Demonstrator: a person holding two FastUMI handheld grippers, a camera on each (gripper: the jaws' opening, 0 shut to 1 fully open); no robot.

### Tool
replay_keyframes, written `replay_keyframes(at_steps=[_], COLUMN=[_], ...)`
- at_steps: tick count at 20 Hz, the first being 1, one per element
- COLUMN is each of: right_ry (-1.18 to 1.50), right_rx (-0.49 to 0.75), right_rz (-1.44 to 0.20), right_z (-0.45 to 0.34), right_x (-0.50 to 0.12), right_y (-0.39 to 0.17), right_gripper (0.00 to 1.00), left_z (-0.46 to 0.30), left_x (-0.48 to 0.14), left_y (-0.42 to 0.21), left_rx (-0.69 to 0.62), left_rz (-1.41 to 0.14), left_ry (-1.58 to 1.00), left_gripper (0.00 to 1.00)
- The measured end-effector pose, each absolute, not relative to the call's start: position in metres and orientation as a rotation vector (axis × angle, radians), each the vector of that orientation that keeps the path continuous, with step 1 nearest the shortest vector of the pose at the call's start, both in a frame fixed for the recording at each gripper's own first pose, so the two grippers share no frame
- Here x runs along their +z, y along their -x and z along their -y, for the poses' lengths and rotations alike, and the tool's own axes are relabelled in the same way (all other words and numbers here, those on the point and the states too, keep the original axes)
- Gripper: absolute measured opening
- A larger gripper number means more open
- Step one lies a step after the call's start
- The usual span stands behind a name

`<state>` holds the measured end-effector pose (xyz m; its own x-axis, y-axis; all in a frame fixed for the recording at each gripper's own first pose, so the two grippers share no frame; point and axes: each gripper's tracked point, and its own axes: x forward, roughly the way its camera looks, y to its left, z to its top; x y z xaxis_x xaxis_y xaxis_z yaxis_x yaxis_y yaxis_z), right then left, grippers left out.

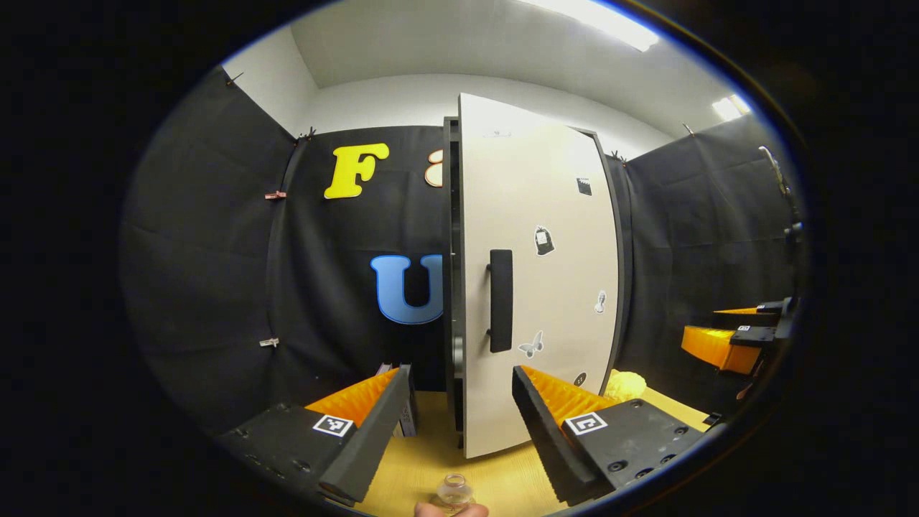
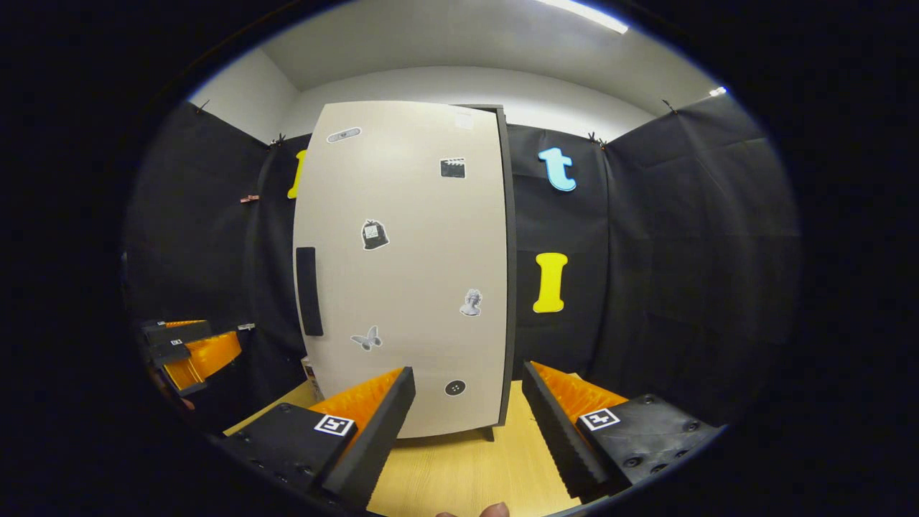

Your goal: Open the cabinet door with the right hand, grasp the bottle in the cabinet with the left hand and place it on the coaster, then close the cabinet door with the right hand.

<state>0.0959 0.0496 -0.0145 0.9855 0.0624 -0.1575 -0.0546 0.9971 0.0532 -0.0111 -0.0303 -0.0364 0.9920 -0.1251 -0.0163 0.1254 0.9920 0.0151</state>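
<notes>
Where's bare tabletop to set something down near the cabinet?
Bare wood lies in front of the cabinet door, between it and the right gripper. In the left gripper view it is tighter: a small glass bottle stands between the left gripper fingers, and a yellow object sits right of the door.

Things hard to see

At 6 o'clock in the left gripper view, the bottle (image 1: 454,492) was cut off low. The cabinet door (image 1: 535,273) hid the inside. The yellow thing (image 1: 624,385) was half hidden.

Recording booth, black cloth walls (image 2: 668,237) (clipped up at the seams), strip ceiling light (image 1: 599,21), wooden tabletop (image 2: 459,474)
</notes>
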Motion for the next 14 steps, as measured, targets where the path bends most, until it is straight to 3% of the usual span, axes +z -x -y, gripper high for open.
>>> replay_keyframes(at_steps=[14], right_ry=[-0.057], right_rx=[0.063], right_rz=[-0.168], right_z=[-0.0512], right_x=[-0.0136], right_y=[-0.0941], right_gripper=[0.98], left_z=[0.0371], left_x=[-0.0399], left_y=[0.0179], left_rx=[-0.130], left_rz=[-0.023], left_ry=[-0.018], left_gripper=[0.92])
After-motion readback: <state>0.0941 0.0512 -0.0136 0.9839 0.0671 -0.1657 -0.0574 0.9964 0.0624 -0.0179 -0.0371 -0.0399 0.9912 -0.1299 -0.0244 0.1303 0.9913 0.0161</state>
